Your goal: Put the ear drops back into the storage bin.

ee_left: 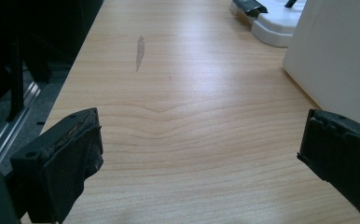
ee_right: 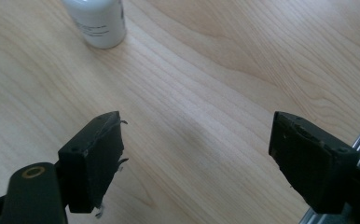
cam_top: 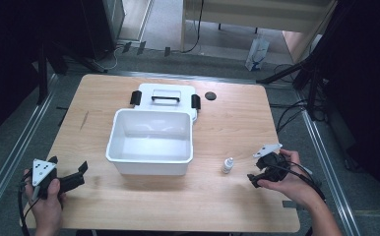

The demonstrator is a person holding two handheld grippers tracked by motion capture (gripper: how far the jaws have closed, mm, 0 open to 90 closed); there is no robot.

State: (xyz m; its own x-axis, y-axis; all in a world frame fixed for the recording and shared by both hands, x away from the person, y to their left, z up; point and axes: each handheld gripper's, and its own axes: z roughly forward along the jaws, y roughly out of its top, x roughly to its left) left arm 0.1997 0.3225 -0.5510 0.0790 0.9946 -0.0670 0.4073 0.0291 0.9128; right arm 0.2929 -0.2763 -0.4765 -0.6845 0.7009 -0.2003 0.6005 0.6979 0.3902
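- Your left gripper (cam_top: 75,173) hovers over the table's (cam_top: 237,128) near left corner, held in your left hand (cam_top: 47,196), jaws spread wide apart with bare wood between them.
- In the left gripper view, those jaws frame empty tabletop, and the white bin's (ee_left: 336,60) side wall stands just off the right-hand jaw.
- Your right gripper (cam_top: 256,177) sits near the right edge toward the near side, gripped by your right hand (cam_top: 284,179); its jaws are parted too, nothing between them.
- The small white bottle (cam_top: 228,165) stands upright on the wood, just left of your right gripper and just right of the bin's near right corner, touching neither.
- In the right gripper view, the bottle (ee_right: 99,21) shows ahead of the jaws at the upper left, well outside the gap.
- The open white bin (cam_top: 151,142) sits mid-table; its interior looks empty.
- Its white lid (cam_top: 166,98) with a black handle and black clips lies flat just behind it, toward the far edge.
- A small dark round disc (cam_top: 210,95) lies beside the lid, near the far edge.
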